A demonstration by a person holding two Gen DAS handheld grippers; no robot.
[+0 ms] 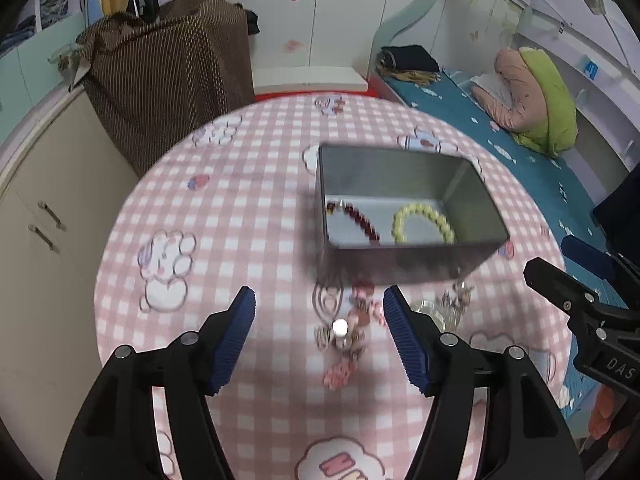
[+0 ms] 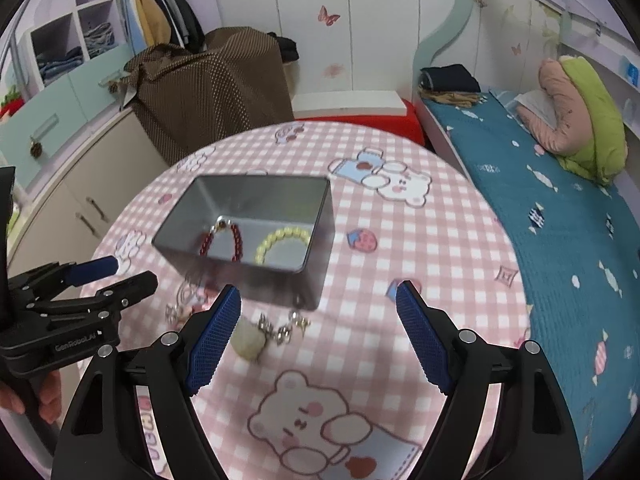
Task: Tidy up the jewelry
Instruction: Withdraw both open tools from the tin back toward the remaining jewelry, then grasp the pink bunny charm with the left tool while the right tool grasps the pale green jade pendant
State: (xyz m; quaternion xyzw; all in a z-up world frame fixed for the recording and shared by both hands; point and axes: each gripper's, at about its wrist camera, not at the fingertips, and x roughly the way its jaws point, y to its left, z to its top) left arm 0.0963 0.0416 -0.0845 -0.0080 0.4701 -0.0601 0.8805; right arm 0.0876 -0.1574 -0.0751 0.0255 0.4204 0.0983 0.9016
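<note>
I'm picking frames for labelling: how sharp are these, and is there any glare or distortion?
Left wrist view: tin and loose jewelry smeared by motion blur, one bright glint there. Right wrist view: tin softly blurred, tablecloth clearer. Both: strong fisheye curving, dark corners.

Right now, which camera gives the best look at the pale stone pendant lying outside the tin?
The right wrist view: the pale stone pendant lies whole beside its silver chain, in front of the metal tin. In the left wrist view only a blurred clear patch shows behind one finger.

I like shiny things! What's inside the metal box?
Inside the metal box lie a dark red bead bracelet and a pale yellow bead bracelet. The near wall hides part of each.
</note>
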